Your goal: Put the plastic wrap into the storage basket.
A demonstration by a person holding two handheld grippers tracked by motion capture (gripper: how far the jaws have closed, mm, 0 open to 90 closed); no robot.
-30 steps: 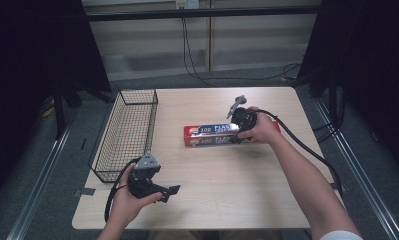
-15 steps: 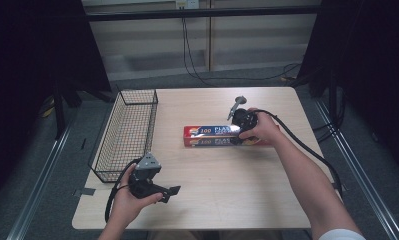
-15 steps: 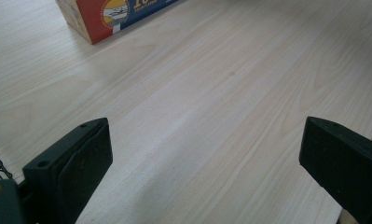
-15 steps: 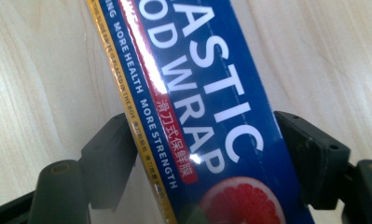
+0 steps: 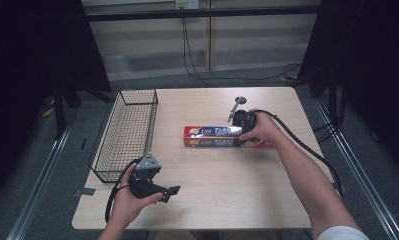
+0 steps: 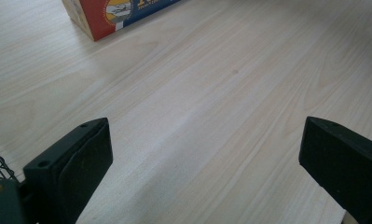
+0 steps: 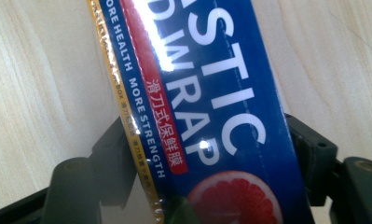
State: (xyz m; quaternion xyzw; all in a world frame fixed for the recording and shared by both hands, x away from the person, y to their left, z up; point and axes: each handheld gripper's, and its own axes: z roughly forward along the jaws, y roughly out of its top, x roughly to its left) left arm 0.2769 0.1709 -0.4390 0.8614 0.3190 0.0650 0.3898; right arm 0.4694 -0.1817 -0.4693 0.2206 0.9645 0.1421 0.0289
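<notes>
Between right tongs (image 7: 211,154), plastic wrap box (image 7: 207,107)

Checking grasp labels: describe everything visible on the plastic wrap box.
The plastic wrap box is a long, glossy carton, blue with a red end, a yellow edge stripe, white lettering and a grapefruit picture. It lies flat across the middle of the wooden table, right of the wire basket. The right tool straddles its right part; its jaws have just been closing and now sit against both long sides.

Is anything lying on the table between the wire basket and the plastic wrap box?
Nothing: in the high view, bare tabletop separates the wire basket from the plastic wrap box.
</notes>
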